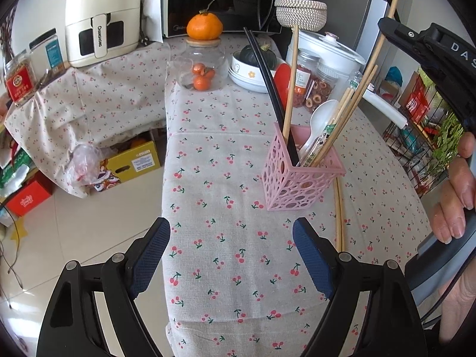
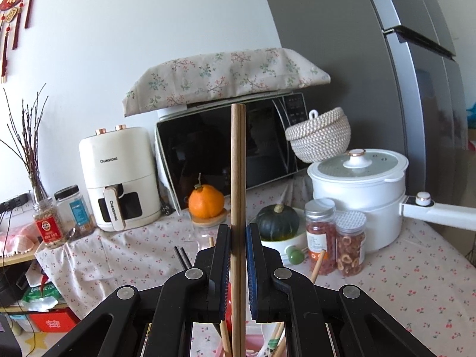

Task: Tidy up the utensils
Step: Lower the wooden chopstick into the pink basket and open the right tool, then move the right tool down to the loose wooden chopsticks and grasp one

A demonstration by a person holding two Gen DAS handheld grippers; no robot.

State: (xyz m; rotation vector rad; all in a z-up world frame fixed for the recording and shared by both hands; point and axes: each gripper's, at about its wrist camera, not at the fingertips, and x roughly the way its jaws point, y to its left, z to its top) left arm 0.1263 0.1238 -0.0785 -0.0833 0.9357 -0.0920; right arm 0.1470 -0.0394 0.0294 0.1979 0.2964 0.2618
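Observation:
A pink perforated utensil holder (image 1: 300, 175) stands on the cherry-print tablecloth (image 1: 226, 238). It holds black chopsticks (image 1: 267, 89), several wooden chopsticks (image 1: 351, 110) and a white spoon (image 1: 319, 119). A wooden chopstick (image 1: 339, 217) lies on the cloth just right of the holder. My left gripper (image 1: 232, 255) is open and empty, low over the cloth in front of the holder. My right gripper (image 2: 238, 238) is shut on a pair of wooden chopsticks (image 2: 238, 163), held upright above the holder; its body (image 1: 431, 44) shows at the upper right of the left wrist view.
Behind the holder stand a glass jar with small oranges (image 1: 202, 71), a bowl with a dark squash (image 1: 253, 68), snack jars (image 1: 318, 89), a white pot (image 2: 357, 190), a microwave (image 2: 232, 154) and an air fryer (image 1: 102, 17). The table's left edge drops to the floor with boxes (image 1: 134, 160).

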